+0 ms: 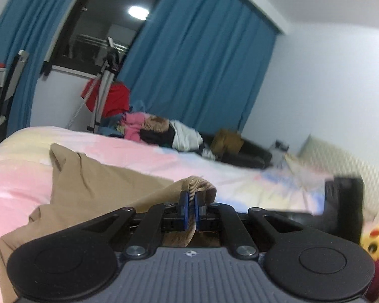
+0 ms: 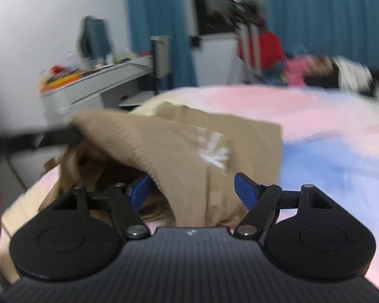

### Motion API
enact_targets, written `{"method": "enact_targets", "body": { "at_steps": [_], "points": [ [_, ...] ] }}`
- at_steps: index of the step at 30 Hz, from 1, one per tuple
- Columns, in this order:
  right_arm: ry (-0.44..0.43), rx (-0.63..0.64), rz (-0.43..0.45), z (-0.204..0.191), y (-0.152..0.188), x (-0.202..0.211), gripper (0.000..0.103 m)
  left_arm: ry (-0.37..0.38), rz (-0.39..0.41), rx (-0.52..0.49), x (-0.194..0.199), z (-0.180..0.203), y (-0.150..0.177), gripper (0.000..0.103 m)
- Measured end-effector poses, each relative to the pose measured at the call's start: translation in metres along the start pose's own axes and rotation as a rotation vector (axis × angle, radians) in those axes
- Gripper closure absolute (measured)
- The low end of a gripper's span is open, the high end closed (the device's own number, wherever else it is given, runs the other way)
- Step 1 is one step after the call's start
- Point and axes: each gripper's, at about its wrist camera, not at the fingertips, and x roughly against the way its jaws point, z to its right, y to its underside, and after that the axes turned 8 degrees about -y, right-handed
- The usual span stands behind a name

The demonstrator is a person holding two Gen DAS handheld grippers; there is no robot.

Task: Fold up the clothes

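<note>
A tan garment (image 1: 93, 176) lies across the pastel bedspread (image 1: 25, 166). My left gripper (image 1: 189, 202) is shut on its ribbed hem (image 1: 198, 183), which loops over the blue fingers (image 1: 183, 202). In the right wrist view the same tan garment (image 2: 189, 149), with a white print (image 2: 214, 151), hangs lifted and bunched over the bed. My right gripper (image 2: 194, 189) is open; cloth drapes between its spread blue fingers (image 2: 245, 186) without being pinched. The left gripper's dark body (image 2: 50, 136) holds the hem at the far left of that view, blurred.
A heap of mixed clothes (image 1: 164, 131) sits at the bed's far side, with a tripod (image 1: 103, 83) and red cloth behind. Blue curtains (image 1: 202, 63) cover the wall. A yellow plush toy (image 1: 374, 240) lies at right. A cluttered desk (image 2: 93, 80) stands left of the bed.
</note>
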Motion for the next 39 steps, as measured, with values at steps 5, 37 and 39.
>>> {"method": "enact_targets", "body": {
  "at_steps": [5,37,39],
  "points": [
    [-0.029,0.067,-0.105,-0.014,0.01,-0.013,0.032,-0.023,0.071,0.085,0.012,-0.017,-0.012,0.098],
    [0.273,-0.376,0.024,0.103,0.003,-0.049,0.083,-0.092,-0.041,0.148,-0.039,-0.029,0.018,0.098],
    [0.286,-0.416,-0.007,0.108,0.008,-0.053,0.077,-0.086,-0.06,0.146,-0.048,-0.029,0.022,0.098]
  ]
}}
